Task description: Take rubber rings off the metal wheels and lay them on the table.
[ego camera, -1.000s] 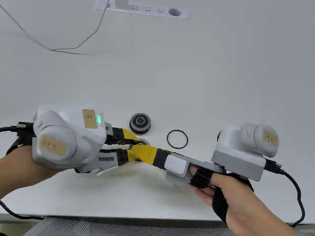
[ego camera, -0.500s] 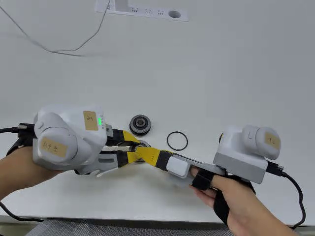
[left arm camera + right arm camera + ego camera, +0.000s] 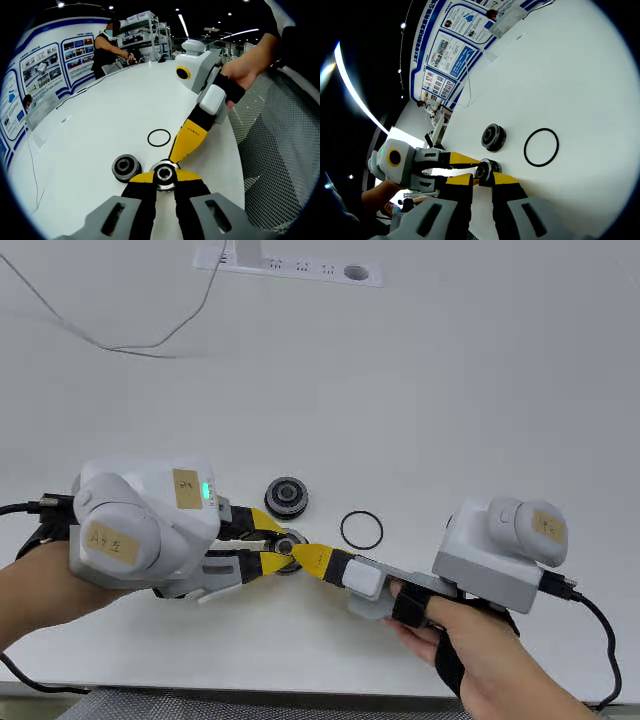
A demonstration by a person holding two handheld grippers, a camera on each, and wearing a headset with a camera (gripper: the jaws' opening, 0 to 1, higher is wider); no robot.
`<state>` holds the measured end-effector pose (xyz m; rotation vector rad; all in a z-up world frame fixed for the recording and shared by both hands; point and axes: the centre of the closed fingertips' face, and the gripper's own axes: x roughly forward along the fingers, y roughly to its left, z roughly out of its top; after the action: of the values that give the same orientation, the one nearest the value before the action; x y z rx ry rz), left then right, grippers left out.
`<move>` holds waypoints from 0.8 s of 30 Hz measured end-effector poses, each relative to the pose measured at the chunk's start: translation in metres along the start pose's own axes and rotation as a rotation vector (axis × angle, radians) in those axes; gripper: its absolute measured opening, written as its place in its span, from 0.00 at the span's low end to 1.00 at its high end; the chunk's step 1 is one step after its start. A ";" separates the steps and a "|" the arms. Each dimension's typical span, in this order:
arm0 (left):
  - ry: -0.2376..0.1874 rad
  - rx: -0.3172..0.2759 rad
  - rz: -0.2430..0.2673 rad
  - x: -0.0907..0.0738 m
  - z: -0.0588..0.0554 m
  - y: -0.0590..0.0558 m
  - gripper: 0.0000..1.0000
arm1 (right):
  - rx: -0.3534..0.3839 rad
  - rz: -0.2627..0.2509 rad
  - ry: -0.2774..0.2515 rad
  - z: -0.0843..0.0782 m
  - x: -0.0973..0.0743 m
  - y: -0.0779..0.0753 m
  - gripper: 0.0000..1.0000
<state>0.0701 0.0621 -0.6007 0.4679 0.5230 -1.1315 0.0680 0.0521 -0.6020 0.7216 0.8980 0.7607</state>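
Note:
My left gripper (image 3: 274, 548) (image 3: 164, 178) is shut on a small metal wheel (image 3: 291, 542) (image 3: 164, 173), held just above the table. From the right, my right gripper (image 3: 302, 557) (image 3: 485, 178) meets that same wheel (image 3: 487, 170); its yellow jaws are close together and pinch the rubber ring at the wheel's rim. A second wheel (image 3: 286, 495) (image 3: 126, 167) (image 3: 493, 136) with its black ring on stands on the table just behind. One loose black rubber ring (image 3: 361, 530) (image 3: 159, 137) (image 3: 540, 147) lies flat to the right of it.
The white table (image 3: 420, 390) stretches far back. A white power strip (image 3: 290, 258) sits at its rear edge, and a thin grey cable (image 3: 120, 340) trails from it to the left. A mesh chair seat (image 3: 280, 150) lies past the table's front edge.
My right gripper's jaws have drawn back to the right, from deep between the left jaws out to the wheel's rim. The held wheel now shows more. The left gripper has stayed put.

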 end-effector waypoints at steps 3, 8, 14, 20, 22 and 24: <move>0.000 0.001 -0.001 0.000 0.000 0.000 0.13 | -0.008 -0.022 0.003 0.000 0.000 -0.004 0.11; 0.000 0.001 0.000 0.000 0.000 0.000 0.13 | -0.002 -0.064 0.005 0.000 0.000 -0.010 0.04; -0.002 0.000 0.000 0.000 0.000 0.000 0.13 | 0.005 -0.074 0.013 0.000 0.000 -0.011 0.03; -0.002 -0.008 0.000 0.000 0.000 0.000 0.13 | -0.043 -0.091 0.026 0.000 0.000 -0.007 0.01; -0.001 -0.008 0.000 0.000 0.000 0.000 0.13 | -0.036 -0.094 0.029 0.001 -0.001 -0.008 0.01; -0.001 -0.009 0.001 0.000 -0.001 0.000 0.13 | -0.030 -0.096 0.029 0.001 -0.001 -0.008 0.01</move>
<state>0.0704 0.0625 -0.6014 0.4600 0.5270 -1.1279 0.0700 0.0470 -0.6073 0.6380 0.9392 0.6996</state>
